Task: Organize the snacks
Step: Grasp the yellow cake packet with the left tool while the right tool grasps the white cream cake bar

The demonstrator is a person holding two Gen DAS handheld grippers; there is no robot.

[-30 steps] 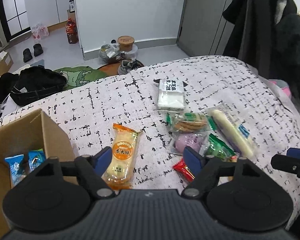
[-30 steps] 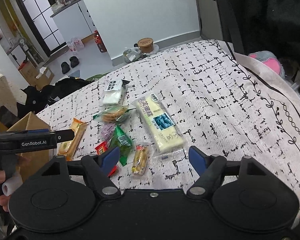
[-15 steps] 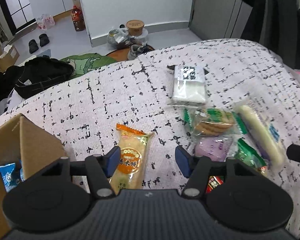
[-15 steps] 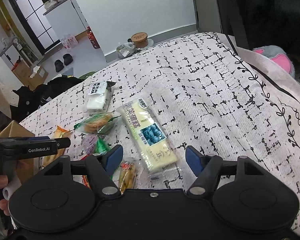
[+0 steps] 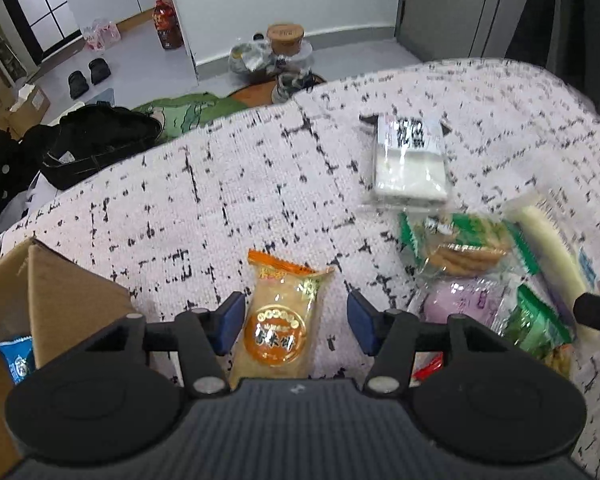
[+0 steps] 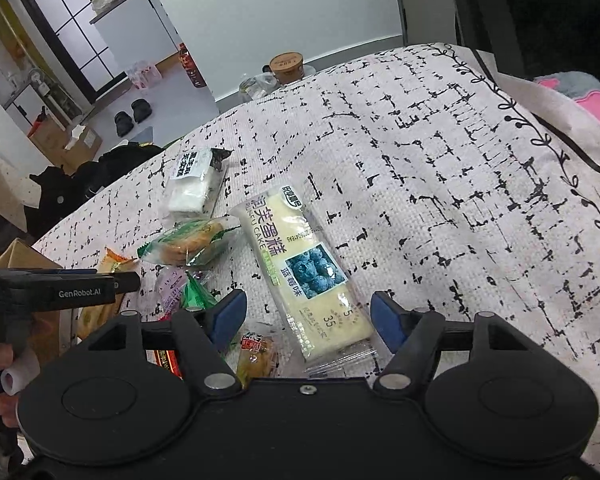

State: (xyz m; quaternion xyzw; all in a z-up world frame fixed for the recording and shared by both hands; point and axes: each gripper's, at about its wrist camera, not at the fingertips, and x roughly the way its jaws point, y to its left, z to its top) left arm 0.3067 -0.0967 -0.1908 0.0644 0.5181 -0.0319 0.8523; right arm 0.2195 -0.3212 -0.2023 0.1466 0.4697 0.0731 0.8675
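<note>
Our left gripper (image 5: 296,320) has its jaws apart around the orange rice-cracker packet (image 5: 280,320), which lies flat on the patterned cloth (image 5: 228,200) near its left edge, just beside the cardboard box (image 5: 60,292); we cannot tell whether the blue pads (image 5: 230,320) touch it. A blue sachet (image 5: 18,358) sits inside the box. Our right gripper (image 6: 306,316) is likewise spread wide, straddling the near end of the blueberry cake bar (image 6: 304,276). Left of that bar lie a green biscuit pack (image 6: 188,242), a white packet (image 6: 192,188) toward the far edge, and a purple pouch (image 6: 170,288).
</note>
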